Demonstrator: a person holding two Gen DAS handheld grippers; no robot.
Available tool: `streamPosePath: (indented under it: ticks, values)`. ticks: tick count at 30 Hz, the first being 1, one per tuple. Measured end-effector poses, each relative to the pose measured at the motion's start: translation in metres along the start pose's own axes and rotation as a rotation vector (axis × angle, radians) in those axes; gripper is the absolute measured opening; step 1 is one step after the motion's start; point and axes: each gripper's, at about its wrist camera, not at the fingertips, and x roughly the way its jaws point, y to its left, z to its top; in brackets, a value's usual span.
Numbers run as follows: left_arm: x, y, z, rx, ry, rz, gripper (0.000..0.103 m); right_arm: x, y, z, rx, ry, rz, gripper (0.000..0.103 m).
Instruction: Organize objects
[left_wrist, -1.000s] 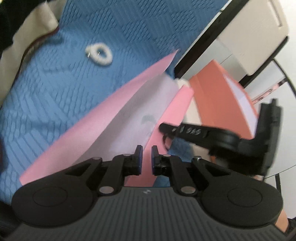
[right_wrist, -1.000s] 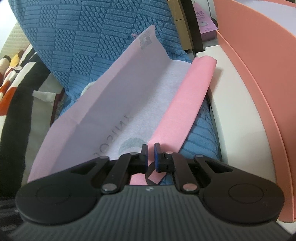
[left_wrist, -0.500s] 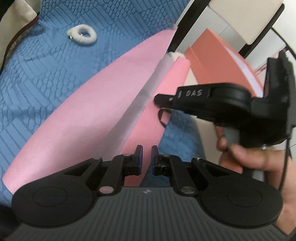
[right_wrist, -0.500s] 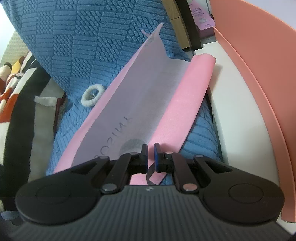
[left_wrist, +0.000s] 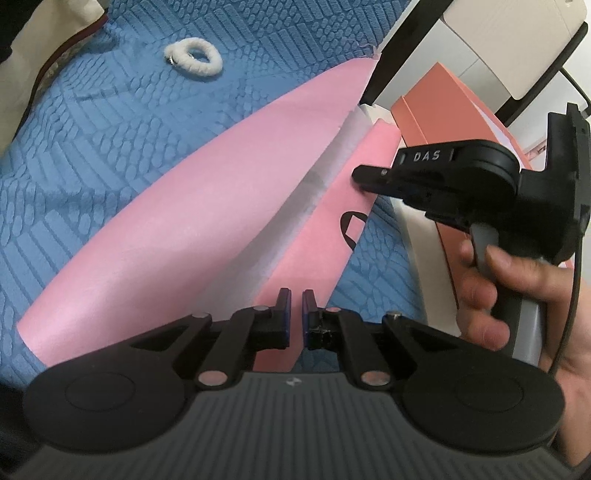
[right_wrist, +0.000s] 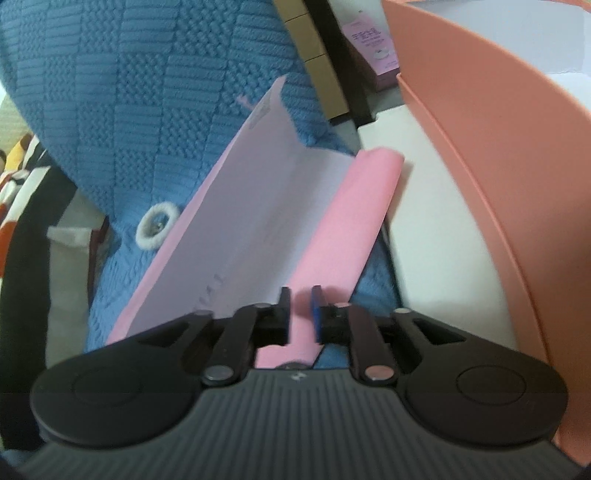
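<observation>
Pink paper sheet (right_wrist: 314, 236) lies folded on blue blanket (right_wrist: 147, 110), beside coral box (right_wrist: 498, 166). Right gripper (right_wrist: 300, 304) jaws just opening, folded edge between them, unpinched. Left gripper (left_wrist: 293, 308) nearly closed, paper edge between fingertips.

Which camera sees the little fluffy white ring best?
The left wrist view shows the white ring best: it lies whole and unobstructed on the blue blanket. In the right wrist view the ring is smaller and blurrier, beside the pink paper's edge.
</observation>
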Motion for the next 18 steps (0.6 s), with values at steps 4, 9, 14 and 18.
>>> streamPosePath:
  ticks: [4, 9, 14, 18]
  values:
    - [0.0, 0.0, 0.0, 0.003, 0.001, -0.002, 0.009, 0.002, -0.007, 0.007, 0.031, -0.013, 0.013, 0.033]
    - [0.001, 0.001, -0.001, -0.003, 0.0, -0.004, 0.009, 0.004, -0.012, 0.011, 0.049, -0.023, 0.001, 0.033]
    - [0.002, 0.002, -0.002, -0.008, 0.0, -0.005, 0.009, 0.003, -0.014, 0.012, 0.058, -0.04, -0.028, 0.033]
    - [0.002, 0.002, -0.001, -0.005, -0.001, -0.001, 0.009, 0.001, -0.015, 0.014, 0.055, -0.051, -0.055, 0.037]
